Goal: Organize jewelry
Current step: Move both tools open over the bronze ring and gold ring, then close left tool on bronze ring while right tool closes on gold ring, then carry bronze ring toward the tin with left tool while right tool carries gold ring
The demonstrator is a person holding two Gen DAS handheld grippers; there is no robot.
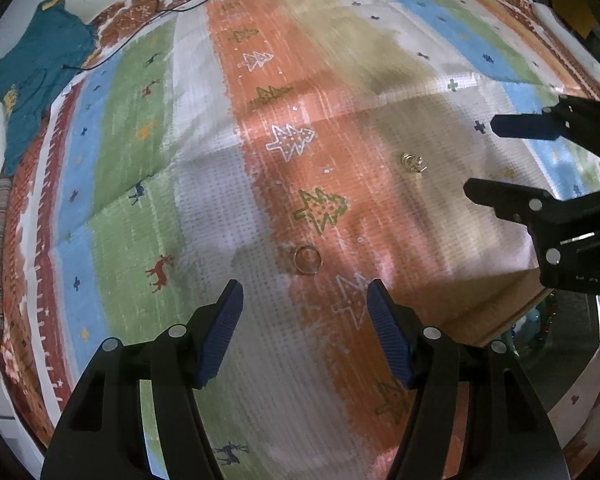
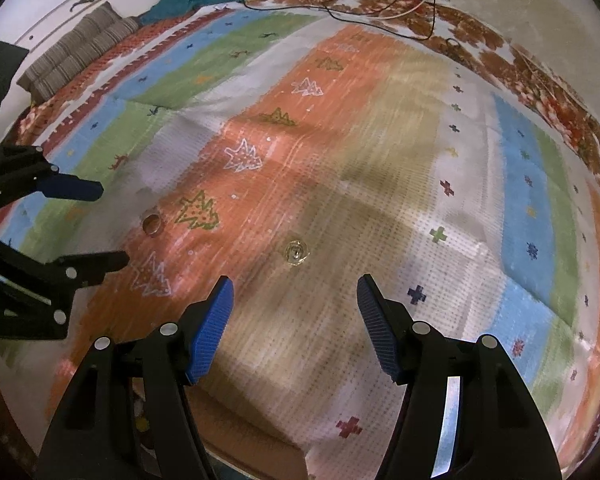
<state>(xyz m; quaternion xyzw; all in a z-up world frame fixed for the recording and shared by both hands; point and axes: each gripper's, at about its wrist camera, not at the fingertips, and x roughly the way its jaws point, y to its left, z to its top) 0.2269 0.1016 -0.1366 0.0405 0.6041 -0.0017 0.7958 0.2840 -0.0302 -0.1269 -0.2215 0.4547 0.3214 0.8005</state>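
Note:
A plain gold ring (image 1: 307, 260) lies flat on the patterned cloth (image 1: 204, 184), just ahead of my left gripper (image 1: 304, 292), which hangs above it with jaws open and nothing between them. A second gold piece with a small ornament (image 2: 296, 252) lies on the beige stripe of the patterned cloth (image 2: 380, 128), just ahead of my right gripper (image 2: 296, 286), also open and empty. In the left wrist view the ornamented piece (image 1: 413, 163) sits near the right gripper (image 1: 478, 160). In the right wrist view the plain ring (image 2: 153, 225) lies between the left gripper's fingers (image 2: 76, 189).
A brown cardboard box (image 1: 500, 320) with glimpses of coloured beads lies under the cloth's near edge at lower right. A teal garment (image 1: 36, 80) and a striped cushion (image 2: 76, 52) lie at the far side. Thin cables (image 2: 380, 12) run across the far border.

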